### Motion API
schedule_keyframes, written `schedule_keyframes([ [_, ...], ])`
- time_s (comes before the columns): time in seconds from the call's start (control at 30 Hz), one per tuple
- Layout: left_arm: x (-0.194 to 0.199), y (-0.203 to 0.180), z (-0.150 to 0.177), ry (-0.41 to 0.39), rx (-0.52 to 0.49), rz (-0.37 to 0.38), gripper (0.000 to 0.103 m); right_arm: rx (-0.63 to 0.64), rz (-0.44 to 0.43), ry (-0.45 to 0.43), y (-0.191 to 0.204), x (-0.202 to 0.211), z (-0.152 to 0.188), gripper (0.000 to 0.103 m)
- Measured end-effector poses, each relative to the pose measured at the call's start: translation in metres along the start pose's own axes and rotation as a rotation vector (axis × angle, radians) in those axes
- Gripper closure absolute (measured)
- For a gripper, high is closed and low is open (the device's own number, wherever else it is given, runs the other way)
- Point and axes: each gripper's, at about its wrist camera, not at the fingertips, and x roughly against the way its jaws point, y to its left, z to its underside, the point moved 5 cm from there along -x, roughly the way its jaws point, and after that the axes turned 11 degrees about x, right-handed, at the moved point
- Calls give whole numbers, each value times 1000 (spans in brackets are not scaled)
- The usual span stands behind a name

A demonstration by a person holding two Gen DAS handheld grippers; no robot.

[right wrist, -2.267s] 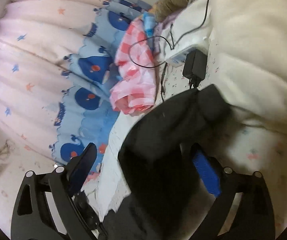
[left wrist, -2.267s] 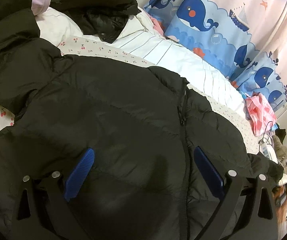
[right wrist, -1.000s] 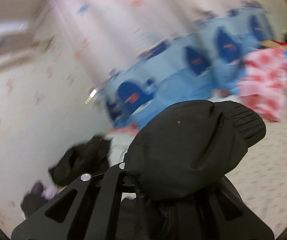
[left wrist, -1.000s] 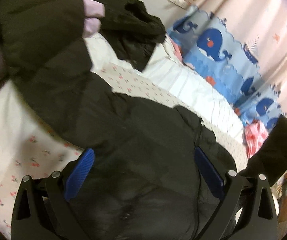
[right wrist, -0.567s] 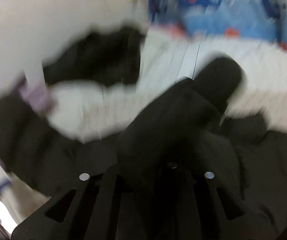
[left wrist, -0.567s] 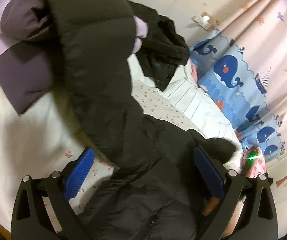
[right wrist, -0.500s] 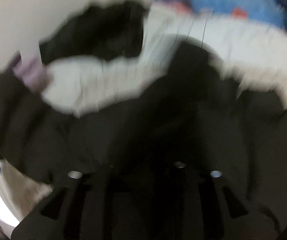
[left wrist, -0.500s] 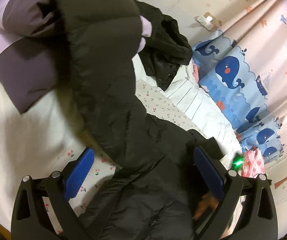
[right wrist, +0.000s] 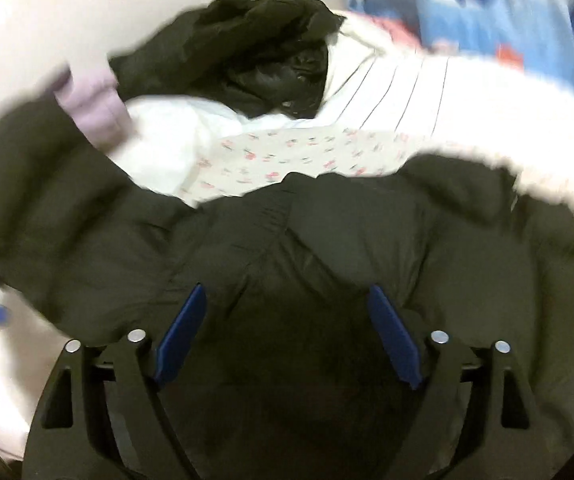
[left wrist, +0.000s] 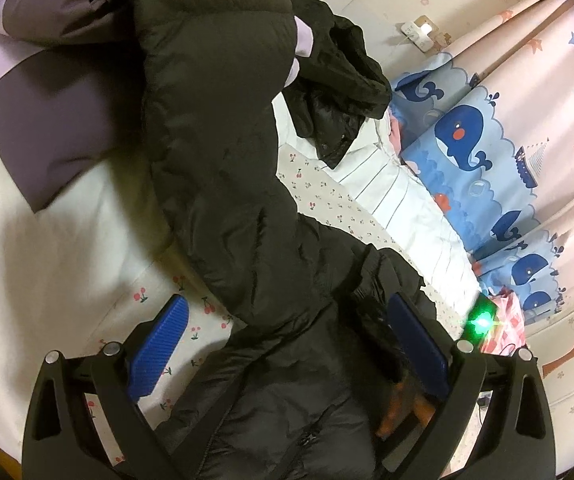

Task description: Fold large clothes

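A large black puffer jacket (left wrist: 247, 208) lies on the cherry-print bed sheet (left wrist: 327, 196), one sleeve stretching up toward the pillow end. My left gripper (left wrist: 287, 328) hovers open over the jacket's body, its blue pads wide apart and touching nothing. In the right wrist view the other sleeve lies folded across the jacket (right wrist: 327, 240). My right gripper (right wrist: 287, 320) stands just above it with its jaws opening; the pads press on no fabric. The right gripper's green light (left wrist: 481, 320) shows at the jacket's right edge.
A second crumpled black garment (left wrist: 339, 92) sits at the head of the bed. A grey-purple pillow (left wrist: 47, 112) lies at the left and a white striped quilt (left wrist: 399, 200) along the right. The whale-print curtain (left wrist: 467, 136) and a pink checked cloth (left wrist: 507, 320) lie beyond.
My right gripper swung down with the sleeve held shut in it, laid it across the jacket body and opened. The left gripper drew back earlier and has since stayed still and open.
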Motion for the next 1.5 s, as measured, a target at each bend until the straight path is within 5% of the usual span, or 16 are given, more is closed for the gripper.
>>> schedule_keyframes([
  [0.07,-2,0,0,10,7,2,8,103,107,86,10,-20,-2,18],
  [0.17,-5,0,0,15,11,3,8,173,151,134,14,-37,2,25],
  [0.2,-5,0,0,16,12,4,8,146,143,131,10,-37,2,32],
  [0.27,-6,0,0,21,13,8,8,63,126,113,-4,-33,1,71],
  [0.33,-5,1,0,25,15,11,8,-50,60,73,-21,-21,0,88],
  [0.43,-4,2,0,23,20,15,8,-134,-65,-13,-30,3,-3,90],
  [0.57,-3,3,0,18,33,17,8,-87,-184,-106,-13,35,-5,90],
  [0.63,-4,3,2,25,32,18,8,-46,-179,-93,-3,33,-3,84],
  [0.7,-6,2,4,33,26,17,8,-37,-207,50,6,5,8,53],
  [0.73,-8,0,6,35,19,15,8,-40,-217,124,9,-6,13,25],
  [0.8,-10,-2,8,40,11,11,8,-33,-206,154,11,-6,15,24],
  [0.93,-16,-7,13,42,-12,4,8,-76,-207,-80,-16,74,3,22],
  [1.13,-34,-67,35,14,-206,70,8,-392,95,-304,-154,189,70,8],
  [1.3,-98,-122,74,114,-366,105,8,-765,88,-238,-244,173,169,8],
  [1.47,-198,-102,102,198,-485,-218,7,-829,40,-66,-256,119,224,8],
  [1.5,-213,-92,108,235,-483,-226,6,-791,46,-44,-256,117,220,8],
])
